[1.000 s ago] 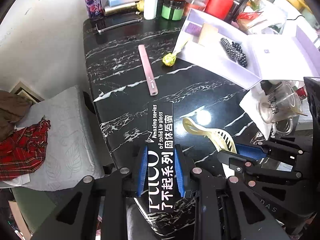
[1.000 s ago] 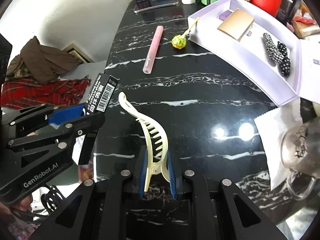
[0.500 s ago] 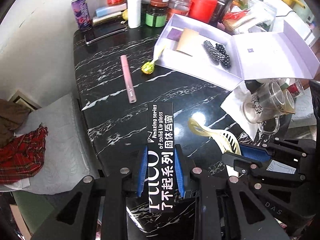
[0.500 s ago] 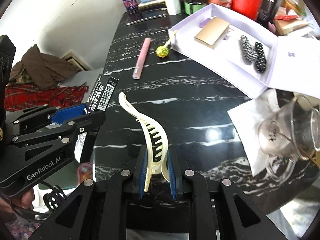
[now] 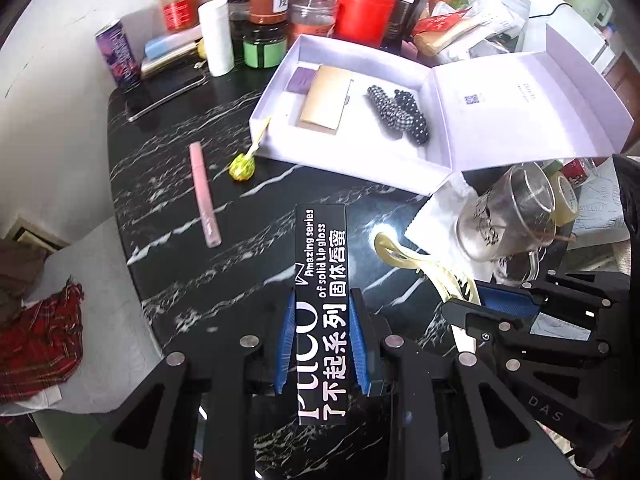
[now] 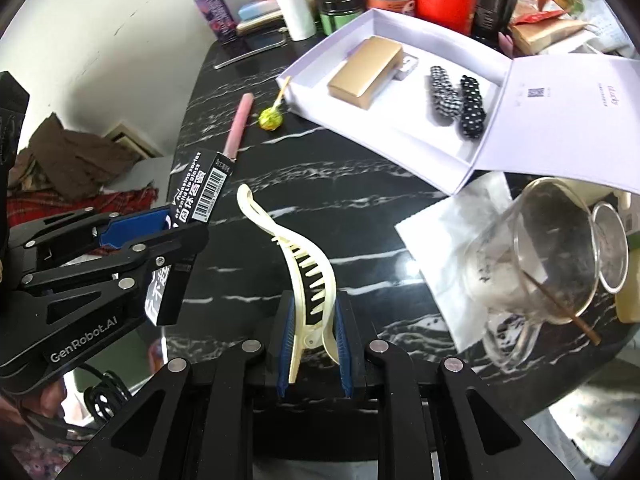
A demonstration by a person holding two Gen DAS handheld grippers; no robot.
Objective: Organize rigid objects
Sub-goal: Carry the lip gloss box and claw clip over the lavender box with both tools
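My left gripper point(image 5: 321, 304) is shut on a long black lip-gloss box point(image 5: 321, 280) with white lettering, held above the black marble table point(image 5: 168, 184). My right gripper point(image 6: 312, 312) is shut on a cream hair claw clip point(image 6: 296, 256), also held above the table. Each gripper shows in the other's view: the right one point(image 5: 472, 304) with the clip point(image 5: 412, 258), the left one point(image 6: 160, 236) with the box point(image 6: 200, 188). An open white box point(image 5: 352, 132) holds a gold case point(image 5: 326, 98) and black dotted hair clips point(image 5: 400, 114).
A pink tube point(image 5: 204, 200) and a yellow-green lollipop point(image 5: 242, 168) lie on the table left of the white box. A tipped glass mug point(image 5: 508, 212) lies on white paper at the right. Jars, cans and a red canister point(image 5: 362, 8) crowd the back.
Both grippers have risen and drawn back from the table with their objects still held; the table and white box look farther and more of the back clutter shows.
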